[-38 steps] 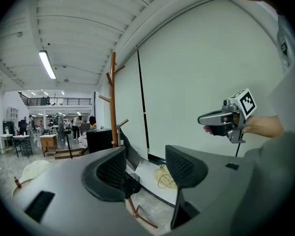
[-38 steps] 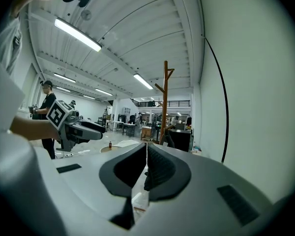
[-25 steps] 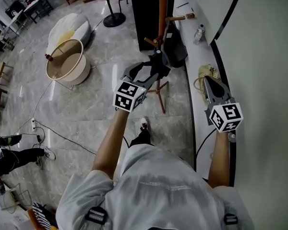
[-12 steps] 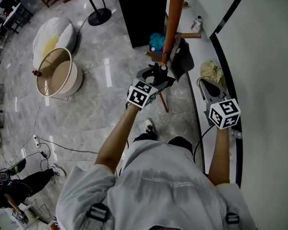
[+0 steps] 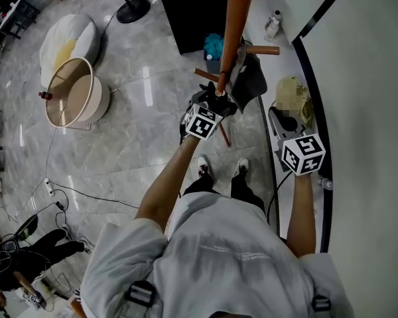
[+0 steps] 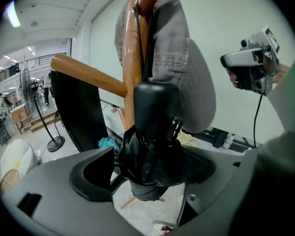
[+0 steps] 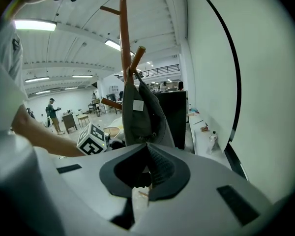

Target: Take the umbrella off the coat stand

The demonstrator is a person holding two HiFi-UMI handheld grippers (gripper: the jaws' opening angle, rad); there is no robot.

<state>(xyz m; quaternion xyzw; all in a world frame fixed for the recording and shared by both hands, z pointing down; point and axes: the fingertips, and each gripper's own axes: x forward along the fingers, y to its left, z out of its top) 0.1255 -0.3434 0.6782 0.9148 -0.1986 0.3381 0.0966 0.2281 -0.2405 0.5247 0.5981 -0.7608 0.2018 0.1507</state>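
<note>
Black umbrella (image 6: pixel 147 132) not yet lifted from the stand (image 6: pixel 132 48), hanging ungripped between the opening jaws of the left tool (image 6: pixel 150 173); right tool (image 7: pixel 146 167) closed, empty.

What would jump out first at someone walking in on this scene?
The tall wooden coat stand by the white wall dominates, with a grey garment draped on it. A folded black umbrella hangs against its pole, between the opening jaws of the left claw. The right claw hangs empty off to the side, jaws together.
</note>
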